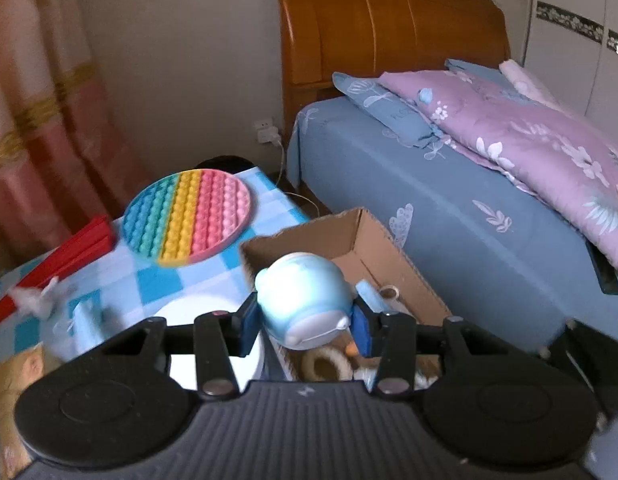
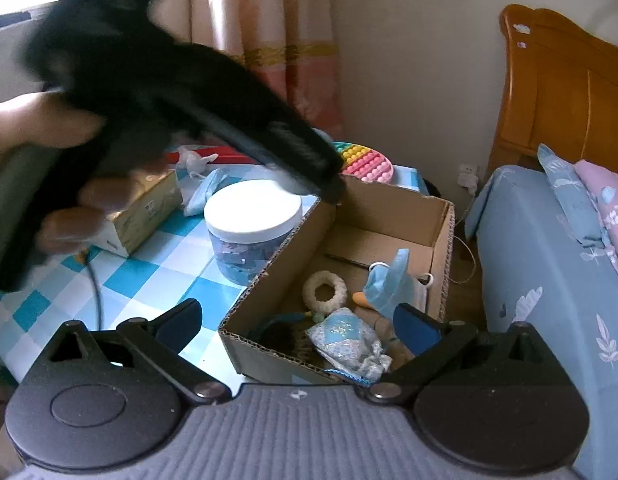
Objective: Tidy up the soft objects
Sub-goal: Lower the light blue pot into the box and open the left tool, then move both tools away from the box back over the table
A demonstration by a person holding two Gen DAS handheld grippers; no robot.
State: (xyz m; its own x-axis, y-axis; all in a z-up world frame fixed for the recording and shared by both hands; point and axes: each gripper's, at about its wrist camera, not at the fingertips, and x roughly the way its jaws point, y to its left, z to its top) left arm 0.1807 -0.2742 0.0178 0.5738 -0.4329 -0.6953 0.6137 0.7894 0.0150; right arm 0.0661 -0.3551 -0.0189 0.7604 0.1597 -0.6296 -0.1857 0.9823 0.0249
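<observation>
left gripper (image 1: 305,320) clamped a round pale-blue squishy toy (image 1: 303,304), held above the cardboard box's (image 2: 439,236) near-left edge | right gripper (image 2: 297,320) spread wide, empty, over the box's near corner | box at the checked table's (image 2: 149,272) right edge

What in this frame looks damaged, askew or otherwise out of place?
The cardboard box has a ragged, torn far rim. By the red folded fan on the checked tablecloth, a white fluffy scrap lies loose. Nothing looks spilled.
</observation>
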